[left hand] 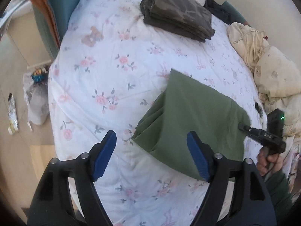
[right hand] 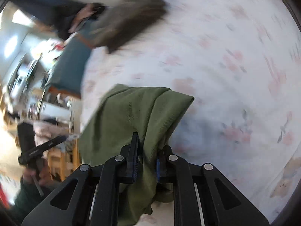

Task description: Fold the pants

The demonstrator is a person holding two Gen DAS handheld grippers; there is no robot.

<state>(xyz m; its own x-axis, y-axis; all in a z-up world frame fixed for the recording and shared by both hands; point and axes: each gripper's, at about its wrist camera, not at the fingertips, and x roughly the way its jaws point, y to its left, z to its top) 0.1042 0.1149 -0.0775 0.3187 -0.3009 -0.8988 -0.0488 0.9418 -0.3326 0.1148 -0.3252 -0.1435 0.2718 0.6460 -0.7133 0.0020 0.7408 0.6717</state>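
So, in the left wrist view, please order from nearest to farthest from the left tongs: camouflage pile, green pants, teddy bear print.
From the left tongs:
1. Green pants, just ahead, right.
2. Teddy bear print, farther up, left.
3. Camouflage pile, top, right of centre.

Our two grippers are black frames with silver pivot screws; blue ribbed pads [left hand: 105,154] line the fingers, a green light [left hand: 281,117] glows, and our sleeve [left hand: 278,190] is dark green.
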